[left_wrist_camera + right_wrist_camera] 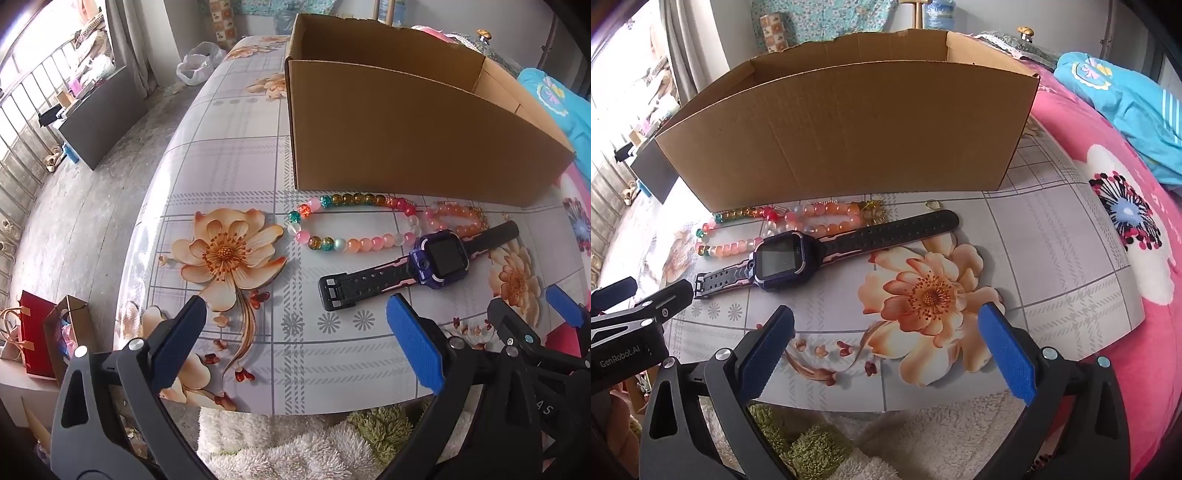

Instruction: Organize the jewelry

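Note:
A purple and black watch [436, 260] [783, 258] lies flat on the flowered table, strap stretched out. Behind it lie a multicoloured bead bracelet [347, 242] [731, 245] and a peach bead bracelet [458, 218] [831, 216], both against the front wall of an open cardboard box [406, 144] [849, 140]. A small gold ring [932, 204] rests near the strap's end. My left gripper [295, 328] hangs open over the table's near edge, left of the watch. My right gripper [886, 332] is open over a printed flower, right of the watch. Neither holds anything.
The table [229, 155] [1052, 258] drops to the floor on the left. A pink blanket [1126, 206] and blue cloth [1126, 99] lie to the right. Fluffy white and green fabric [295, 439] sits below the near edge. Paper bags [44, 332] stand on the floor.

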The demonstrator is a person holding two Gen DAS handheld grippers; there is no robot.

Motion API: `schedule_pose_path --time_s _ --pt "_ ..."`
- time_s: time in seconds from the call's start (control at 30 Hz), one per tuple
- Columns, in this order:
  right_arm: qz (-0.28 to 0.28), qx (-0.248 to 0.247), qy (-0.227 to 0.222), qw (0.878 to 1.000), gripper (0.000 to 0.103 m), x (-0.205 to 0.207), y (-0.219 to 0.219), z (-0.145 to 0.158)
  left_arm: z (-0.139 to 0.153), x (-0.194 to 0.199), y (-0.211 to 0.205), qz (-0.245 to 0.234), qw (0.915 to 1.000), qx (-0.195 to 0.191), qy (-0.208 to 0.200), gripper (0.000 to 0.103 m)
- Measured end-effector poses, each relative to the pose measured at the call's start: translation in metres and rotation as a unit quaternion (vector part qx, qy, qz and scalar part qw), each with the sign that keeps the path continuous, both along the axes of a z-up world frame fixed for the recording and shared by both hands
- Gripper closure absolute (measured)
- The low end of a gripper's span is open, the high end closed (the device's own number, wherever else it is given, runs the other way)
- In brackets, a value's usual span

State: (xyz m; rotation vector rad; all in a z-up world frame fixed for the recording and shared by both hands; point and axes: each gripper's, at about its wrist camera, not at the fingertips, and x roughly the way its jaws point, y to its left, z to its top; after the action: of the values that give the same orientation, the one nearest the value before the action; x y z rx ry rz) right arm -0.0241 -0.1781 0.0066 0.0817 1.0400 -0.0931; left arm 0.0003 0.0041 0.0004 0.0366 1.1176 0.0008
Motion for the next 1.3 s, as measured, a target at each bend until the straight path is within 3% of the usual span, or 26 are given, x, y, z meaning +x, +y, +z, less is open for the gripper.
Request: schedule_pose_path --time_s 1.3 --pt "-0.002 0.001 0.002 1.000 0.005 0.0000 0.0001 0.0002 0.0003 -0.0080 -0.0038 0.000 1.0000 0.004 -0.001 0.009"
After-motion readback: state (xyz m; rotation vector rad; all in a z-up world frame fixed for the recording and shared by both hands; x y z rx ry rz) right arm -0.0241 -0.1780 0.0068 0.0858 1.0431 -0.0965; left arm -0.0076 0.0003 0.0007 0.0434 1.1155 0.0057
